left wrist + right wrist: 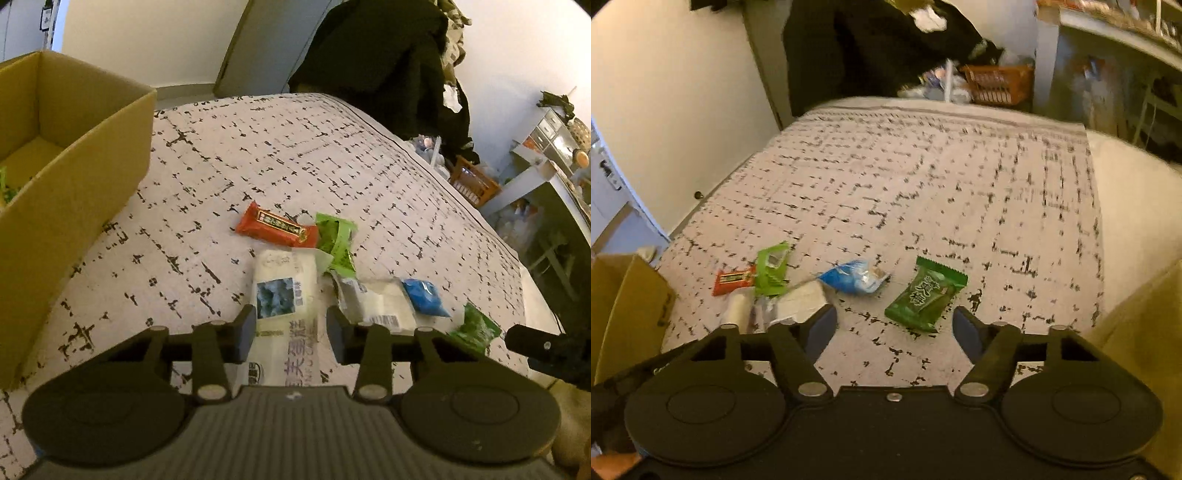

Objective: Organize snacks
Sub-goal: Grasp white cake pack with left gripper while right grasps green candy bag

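Bed cover (295, 155), black-flecked, strewn with snacks beside a cardboard box (74, 155), left gripper (291, 330) half-open astride the white packet (284, 295), pads apparently not yet pressing; from the right wrist, right gripper (894, 328) half-open, empty, lined up on the dark green packet (925, 295) just ahead.

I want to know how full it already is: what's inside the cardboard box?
Inside the box, a bit of green wrapper shows at the left edge; its near wall hides the rest of the floor.
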Demonstrator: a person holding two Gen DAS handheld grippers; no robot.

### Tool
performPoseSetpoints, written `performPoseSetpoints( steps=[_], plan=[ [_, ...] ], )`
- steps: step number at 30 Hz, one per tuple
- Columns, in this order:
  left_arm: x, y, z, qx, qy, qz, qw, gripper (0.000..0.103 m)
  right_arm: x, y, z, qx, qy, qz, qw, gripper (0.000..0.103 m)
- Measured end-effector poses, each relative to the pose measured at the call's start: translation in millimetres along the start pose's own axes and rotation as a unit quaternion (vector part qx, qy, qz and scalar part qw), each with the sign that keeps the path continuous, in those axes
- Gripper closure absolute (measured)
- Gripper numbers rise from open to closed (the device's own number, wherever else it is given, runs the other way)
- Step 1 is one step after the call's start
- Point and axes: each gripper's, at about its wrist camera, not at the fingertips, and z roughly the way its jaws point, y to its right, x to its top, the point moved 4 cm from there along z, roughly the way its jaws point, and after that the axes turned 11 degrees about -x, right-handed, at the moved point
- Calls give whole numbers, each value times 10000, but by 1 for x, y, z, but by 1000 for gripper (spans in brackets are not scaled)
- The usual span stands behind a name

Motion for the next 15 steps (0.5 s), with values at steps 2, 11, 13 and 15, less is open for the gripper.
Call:
performPoseSetpoints(
  steps=[2, 11, 13, 15],
  plan=[
    [1, -3, 5, 113, -45, -10, 9999, 63, 3, 2, 10, -123, -14, 71, 9999, 49],
    [4, -7, 9, 140, -95, -215, 9996, 69, 4, 3, 50, -305, -348, 308, 9985, 48],
    [4, -7, 9, 159, -108, -239, 9995, 70, 4, 0, 56, -308, -368, 260, 9985, 49],
    [5, -6, 8, 175, -133, -272, 9994, 71, 5, -3, 58, -486, -408, 151, 9979, 63]
  ],
)
